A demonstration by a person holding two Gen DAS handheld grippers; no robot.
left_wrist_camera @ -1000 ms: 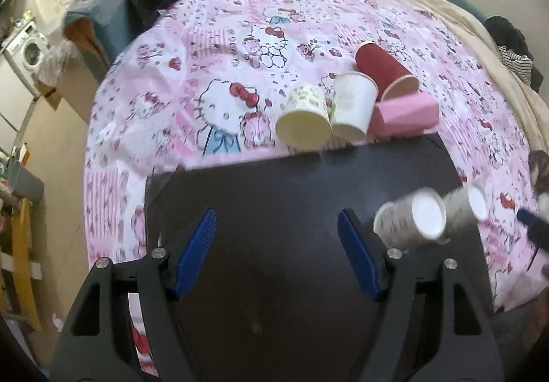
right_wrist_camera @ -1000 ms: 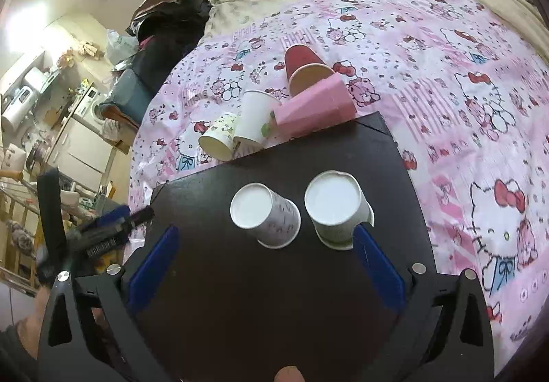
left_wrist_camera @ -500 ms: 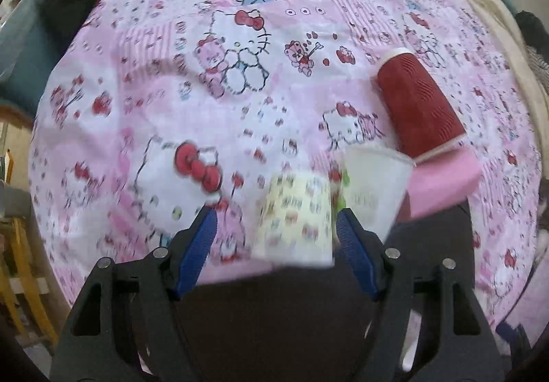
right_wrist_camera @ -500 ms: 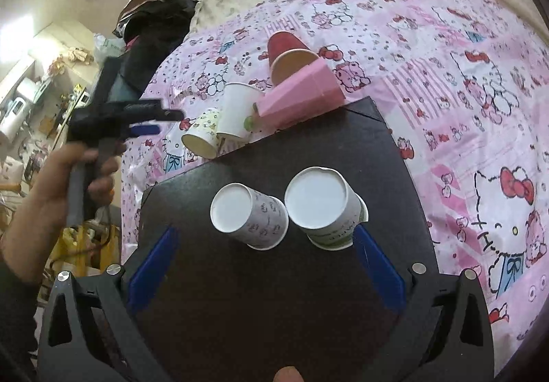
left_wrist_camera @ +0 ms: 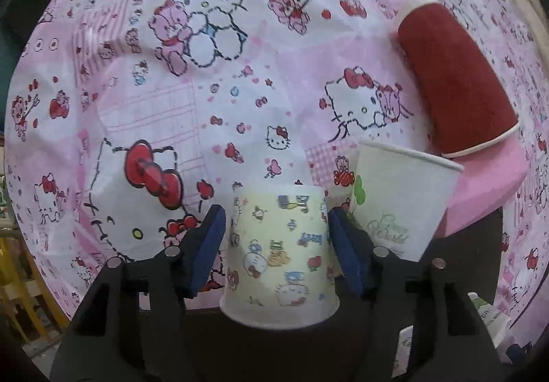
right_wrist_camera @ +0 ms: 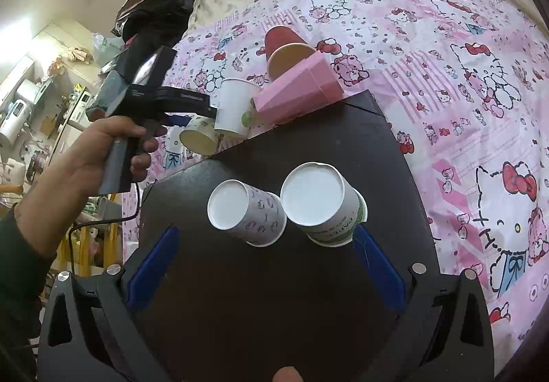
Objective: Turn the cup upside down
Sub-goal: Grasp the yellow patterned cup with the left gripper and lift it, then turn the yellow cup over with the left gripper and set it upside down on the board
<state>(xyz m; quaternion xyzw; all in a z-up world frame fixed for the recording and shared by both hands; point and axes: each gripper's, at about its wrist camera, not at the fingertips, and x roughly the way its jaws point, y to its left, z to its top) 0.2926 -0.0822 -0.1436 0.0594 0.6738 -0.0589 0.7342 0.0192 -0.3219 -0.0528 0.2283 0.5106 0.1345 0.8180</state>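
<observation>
Where bedspread (right_wrist_camera: 446, 49) meets black board (right_wrist_camera: 274, 296), cups

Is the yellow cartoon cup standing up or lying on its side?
On its side: the yellow cup shows its open mouth sideways, lying on the bedsheet.

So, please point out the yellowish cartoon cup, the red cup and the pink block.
yellowish cartoon cup (left_wrist_camera: 279, 251), left wrist view, on the middle of its printed side wall.
red cup (left_wrist_camera: 453, 80), left wrist view, on its ribbed side.
pink block (right_wrist_camera: 302, 87), right wrist view, on its top face.
</observation>
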